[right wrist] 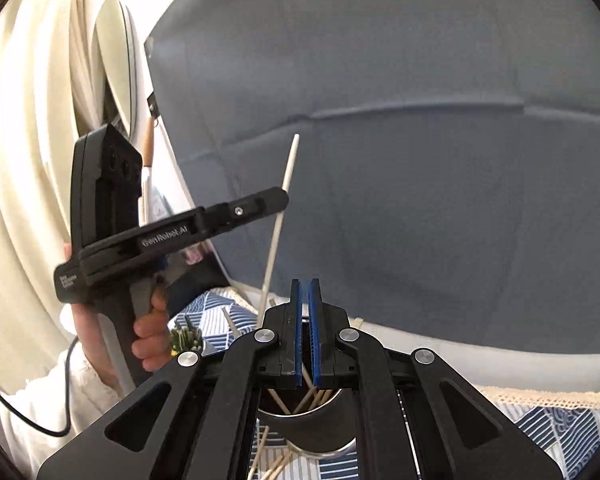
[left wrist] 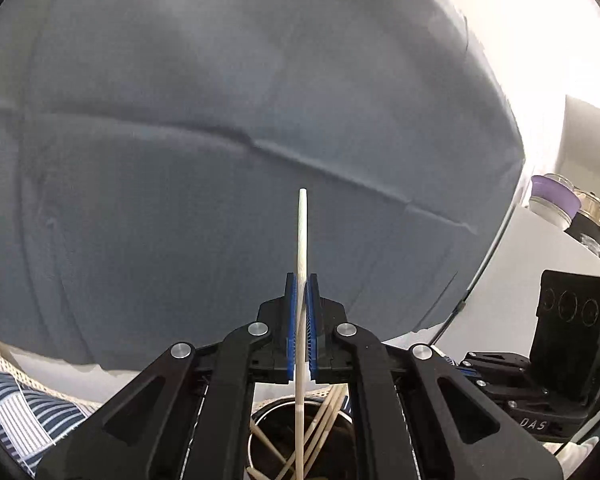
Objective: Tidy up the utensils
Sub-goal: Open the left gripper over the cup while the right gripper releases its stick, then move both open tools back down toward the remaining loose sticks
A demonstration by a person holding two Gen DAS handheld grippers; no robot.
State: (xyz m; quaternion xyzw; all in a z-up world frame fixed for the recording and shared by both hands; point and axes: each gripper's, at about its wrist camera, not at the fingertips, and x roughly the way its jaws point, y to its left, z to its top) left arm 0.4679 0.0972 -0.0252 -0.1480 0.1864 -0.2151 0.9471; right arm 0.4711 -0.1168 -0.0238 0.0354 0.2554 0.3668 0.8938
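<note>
A single pale chopstick (left wrist: 302, 236) is clamped between the blue pads of the left gripper (left wrist: 302, 280), held near upright so that its lower end can be dropped into the dark metal holder (right wrist: 312, 428) directly below; the stick is pinched at about mid-length, its tip rising above the jaws and its lower part running down toward the cup's mouth, where several more chopsticks (right wrist: 312, 398) are already gathered. The right gripper (right wrist: 305, 284) is carried with its pads pressed together and nothing between them, poised just above the same holder; loose sticks (right wrist: 268, 468) are seen lying on the blue patterned cloth (right wrist: 560, 428) beside the holder, apparently awaiting collection.
</note>
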